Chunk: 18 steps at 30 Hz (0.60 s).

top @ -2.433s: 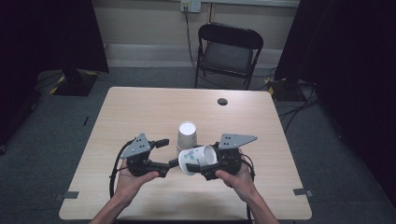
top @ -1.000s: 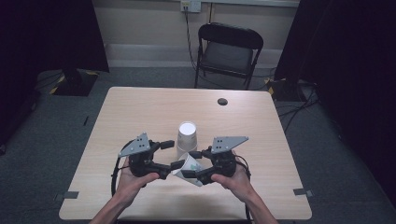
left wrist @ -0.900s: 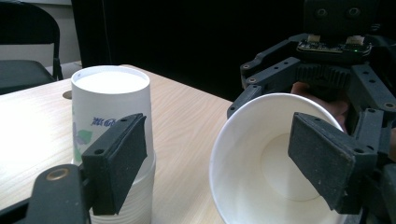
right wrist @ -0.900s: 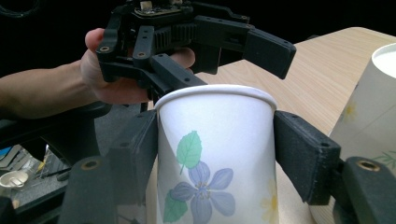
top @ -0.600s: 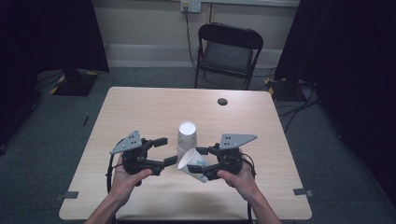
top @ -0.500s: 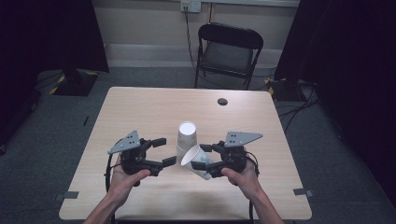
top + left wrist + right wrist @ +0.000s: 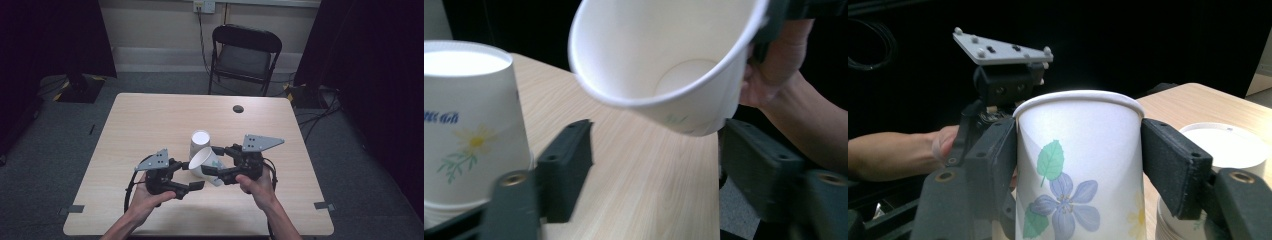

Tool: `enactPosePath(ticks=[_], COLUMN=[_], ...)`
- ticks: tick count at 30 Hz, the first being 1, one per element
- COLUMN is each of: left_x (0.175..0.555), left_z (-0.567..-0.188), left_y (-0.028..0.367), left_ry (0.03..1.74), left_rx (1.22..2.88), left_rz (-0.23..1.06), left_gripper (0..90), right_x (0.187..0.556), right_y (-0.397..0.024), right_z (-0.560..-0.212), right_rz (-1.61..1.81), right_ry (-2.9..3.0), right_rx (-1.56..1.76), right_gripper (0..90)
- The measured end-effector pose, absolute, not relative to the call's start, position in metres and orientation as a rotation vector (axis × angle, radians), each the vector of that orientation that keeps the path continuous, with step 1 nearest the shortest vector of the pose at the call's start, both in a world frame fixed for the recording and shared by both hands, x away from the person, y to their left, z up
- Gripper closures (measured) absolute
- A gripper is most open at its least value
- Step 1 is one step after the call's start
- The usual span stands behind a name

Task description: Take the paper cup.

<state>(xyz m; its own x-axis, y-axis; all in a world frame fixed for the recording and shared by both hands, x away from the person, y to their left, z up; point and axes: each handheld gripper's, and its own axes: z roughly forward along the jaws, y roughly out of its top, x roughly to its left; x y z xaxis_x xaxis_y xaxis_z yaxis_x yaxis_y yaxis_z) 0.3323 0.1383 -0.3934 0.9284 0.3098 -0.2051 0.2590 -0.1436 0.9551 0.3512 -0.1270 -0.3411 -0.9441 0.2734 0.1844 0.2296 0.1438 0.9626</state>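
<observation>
we hold a paper cup [image 7: 204, 164] in our right gripper [image 7: 218, 162], the jaws clamped on its wall from both sides, as the right gripper view shows with the flowered side [image 7: 1075, 175] squeezed between the black pads. the cup is off the table and tipped, its long axis running from our right hand toward our left, the open mouth [image 7: 664, 50] facing the left gripper [image 7: 192, 175]. that is the relation the next move turns on: the mouth points straight at the left jaws, which sit just below and beside the rim, not touching it. the left gripper has just been closing and grips nothing; in its own view the cup hangs above and between the jaws. an upside-down stack of cups [image 7: 200, 143] stands on the table [image 7: 150, 120] just behind the held one, apart from it. we judge the left hand is nearest the rim.
</observation>
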Motion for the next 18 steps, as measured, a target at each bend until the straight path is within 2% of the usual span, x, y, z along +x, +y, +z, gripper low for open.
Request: enactPosePath(ticks=[5, 6, 8, 18], left_x=[0.3313, 0.331, 0.3315, 0.3308], left_z=[-0.39, -0.3878, -0.3861, -0.3845], left_y=[0.1428, 0.1444, 0.1448, 0.1434], left_ry=[0.417, 0.408, 0.405, 0.381], left_rx=[1.74, 1.739, 1.747, 1.785], left_rz=[0.084, 0.087, 0.094, 0.122], left_gripper=[35.8, 39.9, 37.6, 37.7], right_x=[0.3512, 0.3519, 0.3523, 0.3513], right_y=[-0.1249, -0.1256, -0.1261, -0.1261], right_z=[-0.3442, -0.3463, -0.3481, -0.3486], right_rz=[1.958, 1.952, 1.956, 1.909], right_ry=[2.358, 2.365, 2.368, 2.401], right_rx=[0.524, 0.541, 0.543, 0.539], right_gripper=[32.6, 32.2, 32.1, 30.0])
